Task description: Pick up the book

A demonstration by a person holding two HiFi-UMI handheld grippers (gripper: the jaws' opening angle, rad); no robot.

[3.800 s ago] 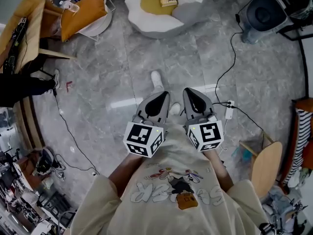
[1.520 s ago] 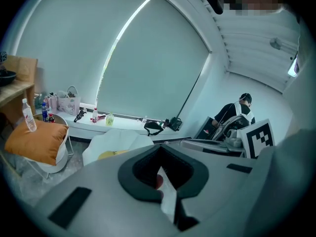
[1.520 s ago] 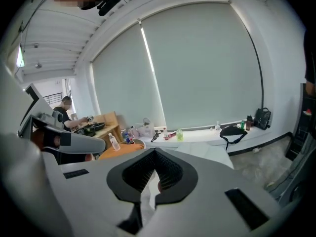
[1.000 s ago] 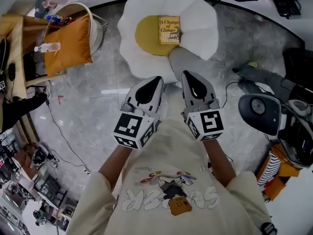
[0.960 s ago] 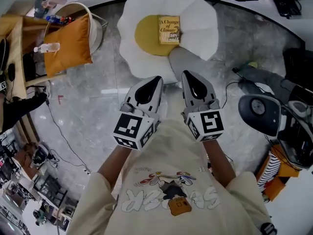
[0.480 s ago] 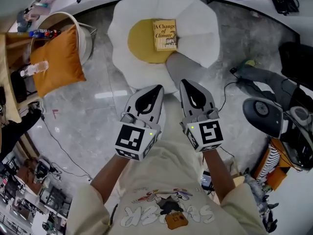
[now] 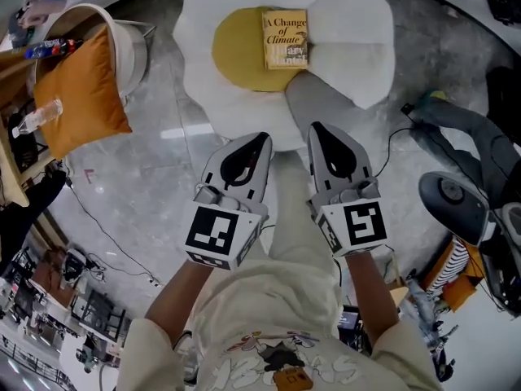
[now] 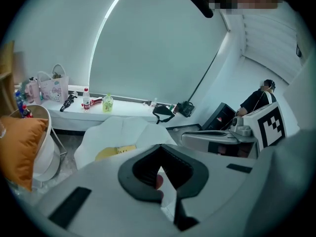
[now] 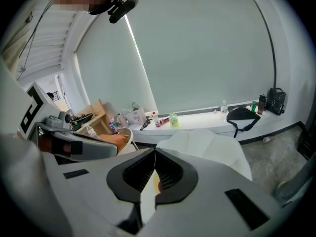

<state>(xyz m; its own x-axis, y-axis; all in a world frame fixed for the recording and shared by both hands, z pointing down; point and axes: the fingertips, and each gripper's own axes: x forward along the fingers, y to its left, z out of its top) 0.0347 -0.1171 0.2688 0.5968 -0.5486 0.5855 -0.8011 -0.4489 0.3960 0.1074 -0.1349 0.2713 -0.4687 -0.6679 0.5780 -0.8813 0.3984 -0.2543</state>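
On the grey floor's [image 7: 163,137] white cushion [image 7: 350,23], the book [image 7: 286,39] is found at the yellow centre's right edge, long axis running away, ahead between left gripper [image 7: 259,139] and right gripper [image 7: 319,129], both closed on nothing.

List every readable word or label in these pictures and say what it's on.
"A Change of Climate": cover of the yellow book on the egg-shaped cushion.
Smaller print lower on that cover: too blurred.
T-shirt print: cut off, unreadable.
Labels on the bottles in the left gripper view: too small.
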